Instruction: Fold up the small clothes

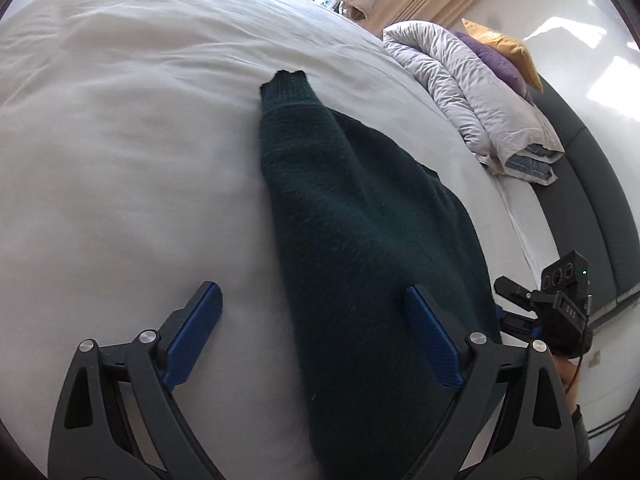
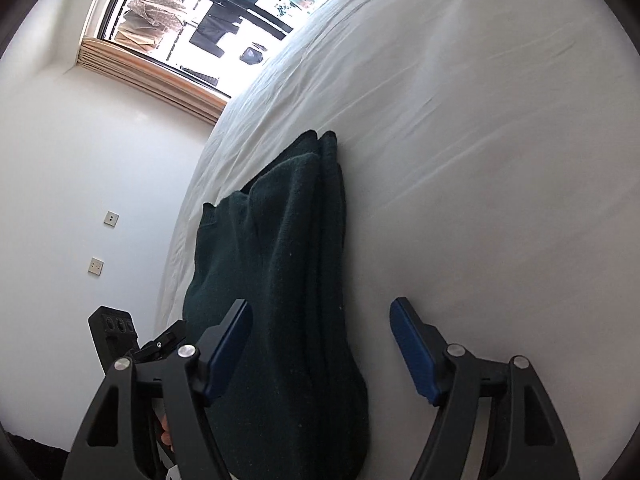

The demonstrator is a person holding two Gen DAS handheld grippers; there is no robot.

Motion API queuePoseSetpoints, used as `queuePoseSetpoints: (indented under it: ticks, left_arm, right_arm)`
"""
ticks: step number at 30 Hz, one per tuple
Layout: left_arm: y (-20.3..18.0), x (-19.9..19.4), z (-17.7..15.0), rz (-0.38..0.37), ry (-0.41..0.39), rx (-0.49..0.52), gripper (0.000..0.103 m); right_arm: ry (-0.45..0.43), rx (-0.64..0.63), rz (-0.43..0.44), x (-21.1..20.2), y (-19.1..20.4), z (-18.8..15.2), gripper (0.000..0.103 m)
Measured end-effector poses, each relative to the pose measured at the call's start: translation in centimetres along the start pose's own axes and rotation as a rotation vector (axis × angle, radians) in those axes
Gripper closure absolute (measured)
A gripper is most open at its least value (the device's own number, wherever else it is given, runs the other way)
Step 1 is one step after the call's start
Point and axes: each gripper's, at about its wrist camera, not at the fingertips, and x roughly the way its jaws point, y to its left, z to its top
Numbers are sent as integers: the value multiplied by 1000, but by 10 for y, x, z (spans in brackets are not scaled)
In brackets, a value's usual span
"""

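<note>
You are working over a dark green knit sweater (image 1: pixel 360 240) that is lying folded into a long narrow strip on the white bed (image 1: pixel 120 160). Its long axis is running straight away from both hand-held grippers. Your left hand-held gripper (image 1: pixel 314 330) and right hand-held gripper (image 2: pixel 322 344) are both standing with jaws apart, gripping nothing, each straddling the near end. Both are about equally near, so the next fold probably goes lengthwise.

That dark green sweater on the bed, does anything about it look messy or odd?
Nothing stands out. The dark green sweater lies folded into a long, narrow strip on the white sheet, its layers stacked fairly evenly. Both grippers, left and right, are open and hold nothing.
</note>
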Motion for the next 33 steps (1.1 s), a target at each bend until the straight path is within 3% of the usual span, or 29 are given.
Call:
queuePoseSetpoints:
  ticks: [4,5,6,7,13,17,20,25,30,33]
  left_arm:
    - [-7,20,11,-34,46,17,11]
    - [-10,25,12,-31,53,32,12]
    - [-12,27,13,-30,55,36,14]
    - [-12,29,14,-40,58,33,25]
    - [-6,31,20,-84,68,-8,60]
    - [-7,19,22,-107,57,-3,69]
    - [-10,-6,23,-118,53,5,70]
    - [-9,-79,31,-125,5,39,70]
    - [0,-159,25,-88,-37,102,70]
    - [13,-182,8,-51,-46,114,70]
  right_arm:
    - [34,4,23,12,0,8,31]
    - [41,10,29,16,0,11,40]
    - [58,15,32,19,4,10,59]
    - [83,20,34,25,4,10,66]
    - [49,-27,-27,28,20,-1,74]
    - [8,-66,-43,17,42,-10,76]
    - [-11,-105,-44,8,68,-19,77]
    - [-26,-133,40,-7,112,-44,78]
    - [-33,-168,136,-12,157,-75,78]
    - [10,-163,145,3,166,-99,78]
